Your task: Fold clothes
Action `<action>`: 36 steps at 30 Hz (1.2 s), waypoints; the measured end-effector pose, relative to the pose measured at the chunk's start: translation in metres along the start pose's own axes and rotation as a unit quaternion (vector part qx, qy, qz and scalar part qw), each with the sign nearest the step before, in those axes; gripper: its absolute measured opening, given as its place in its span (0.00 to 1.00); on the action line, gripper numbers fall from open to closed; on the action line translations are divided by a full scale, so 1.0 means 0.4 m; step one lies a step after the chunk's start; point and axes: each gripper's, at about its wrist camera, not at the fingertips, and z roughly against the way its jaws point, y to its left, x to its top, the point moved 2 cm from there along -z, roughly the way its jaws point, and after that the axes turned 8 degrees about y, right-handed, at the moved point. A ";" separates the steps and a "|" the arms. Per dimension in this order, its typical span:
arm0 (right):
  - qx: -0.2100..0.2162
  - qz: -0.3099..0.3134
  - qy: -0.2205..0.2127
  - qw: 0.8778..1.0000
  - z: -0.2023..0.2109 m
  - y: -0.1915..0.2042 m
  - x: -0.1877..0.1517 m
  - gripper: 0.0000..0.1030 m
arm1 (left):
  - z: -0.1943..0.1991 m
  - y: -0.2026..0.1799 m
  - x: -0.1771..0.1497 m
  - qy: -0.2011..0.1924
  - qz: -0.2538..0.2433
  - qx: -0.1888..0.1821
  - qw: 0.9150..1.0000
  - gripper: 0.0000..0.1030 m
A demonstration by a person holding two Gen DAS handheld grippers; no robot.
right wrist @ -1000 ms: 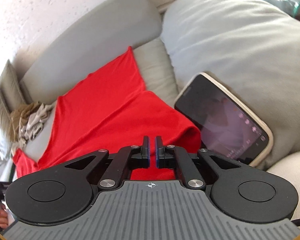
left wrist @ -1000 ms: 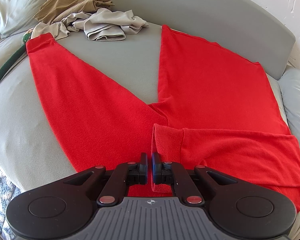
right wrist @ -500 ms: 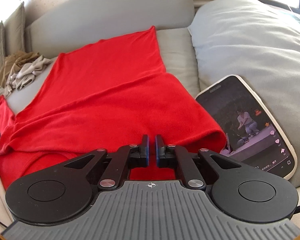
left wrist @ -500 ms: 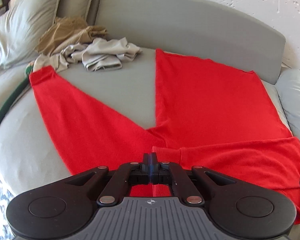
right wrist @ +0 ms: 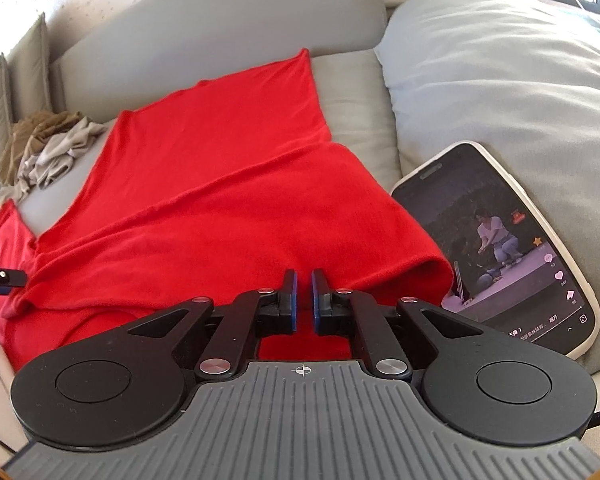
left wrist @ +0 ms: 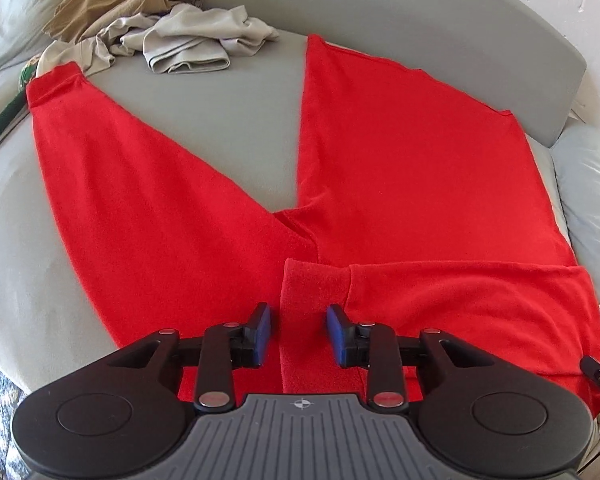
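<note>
while the left gripper (left wrist: 299, 330) is opening, its blue pads stand clear either side of a cuff (left wrist: 314, 284) laid across the red sweater (left wrist: 400, 152), likely let go there to finish a sleeve fold. the right gripper (right wrist: 304, 296) is nearly closed over the folded edge; whether it pinches cloth i cannot tell. the soft, fleecy knit lies flat on the grey sofa (left wrist: 220, 128), one sleeve splayed. beyond, crumpled beige clothes (left wrist: 188, 40); a glossy phone (right wrist: 500, 248) leans on a cushion.
</note>
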 end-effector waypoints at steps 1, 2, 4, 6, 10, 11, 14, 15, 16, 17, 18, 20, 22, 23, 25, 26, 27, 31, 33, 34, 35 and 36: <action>0.000 0.000 0.000 1.000 -0.001 0.000 0.000 0.09 | -0.001 -0.003 0.000 0.000 -0.003 -0.001 1.000 0.21; 0.000 -0.001 0.000 1.000 -0.001 0.000 -0.001 0.09 | -0.001 -0.005 -0.001 0.000 -0.006 -0.003 1.000 0.10; 0.002 -0.002 0.001 1.000 -0.002 -0.002 -0.001 0.09 | -0.003 -0.010 -0.001 -0.001 -0.011 -0.006 1.000 0.05; 0.003 0.000 0.002 1.000 -0.002 -0.002 0.000 0.09 | 0.022 -0.025 -0.011 -0.040 -0.033 0.004 0.999 0.04; 0.003 0.000 0.003 1.000 -0.003 -0.001 0.002 0.09 | 0.055 -0.037 -0.012 -0.094 -0.047 0.027 0.994 0.04; 0.003 0.000 0.004 1.000 -0.003 -0.002 0.003 0.09 | 0.039 -0.036 -0.005 -0.077 -0.043 0.039 0.995 0.05; 0.000 0.004 0.004 1.000 -0.004 0.003 0.001 0.09 | -0.010 -0.023 0.018 -0.018 -0.022 0.070 0.997 0.11; 0.001 0.004 0.004 1.000 -0.003 0.003 0.000 0.10 | -0.013 -0.018 0.024 -0.016 -0.016 0.074 0.997 0.14; 0.006 0.006 0.004 1.000 -0.002 0.004 0.000 0.14 | -0.011 -0.017 0.024 -0.018 -0.017 0.079 0.997 0.17; 0.011 0.007 0.004 1.000 -0.002 0.005 0.000 0.17 | -0.009 -0.016 0.024 -0.020 -0.018 0.083 0.996 0.22; 0.017 0.009 0.004 1.000 -0.001 0.007 0.000 0.27 | -0.003 -0.017 0.020 -0.023 -0.018 0.093 0.995 0.26; 0.030 0.027 0.003 0.999 0.006 0.021 -0.002 0.45 | 0.015 -0.024 0.008 -0.032 -0.018 0.120 0.992 0.32; 0.019 0.040 -0.011 0.999 0.031 0.041 -0.009 0.48 | 0.047 -0.047 -0.015 -0.044 -0.026 0.136 0.989 0.31; 0.014 0.047 -0.018 0.999 0.044 0.051 -0.012 0.48 | 0.065 -0.059 -0.028 -0.051 -0.031 0.135 0.989 0.29; 0.009 0.066 -0.034 0.997 0.066 0.074 -0.017 0.46 | 0.079 -0.088 -0.053 -0.051 -0.048 0.084 0.994 0.26; 0.009 0.078 -0.040 0.996 0.075 0.087 -0.019 0.46 | 0.076 -0.105 -0.062 -0.046 -0.056 0.061 0.995 0.27; 0.011 0.093 -0.036 0.995 0.071 0.105 -0.014 0.40 | 0.069 -0.124 -0.067 -0.041 -0.061 0.048 0.996 0.26; 0.017 0.140 -0.013 0.990 0.034 0.174 0.008 0.16 | 0.010 -0.165 -0.054 -0.044 -0.077 0.069 0.994 0.20; 0.015 0.168 -0.005 0.986 0.009 0.204 0.012 0.16 | -0.031 -0.164 -0.049 -0.011 -0.084 0.104 0.991 0.17; 0.012 0.180 0.000 0.984 -0.003 0.216 0.013 0.16 | -0.036 -0.159 -0.047 -0.003 -0.092 0.109 0.990 0.17; 0.004 0.187 0.010 0.982 -0.015 0.218 0.011 0.16 | -0.042 -0.154 -0.046 0.005 -0.100 0.115 0.988 0.18; -0.003 0.193 0.019 0.981 -0.026 0.219 0.008 0.16 | -0.038 -0.155 -0.046 0.009 -0.113 0.123 0.986 0.18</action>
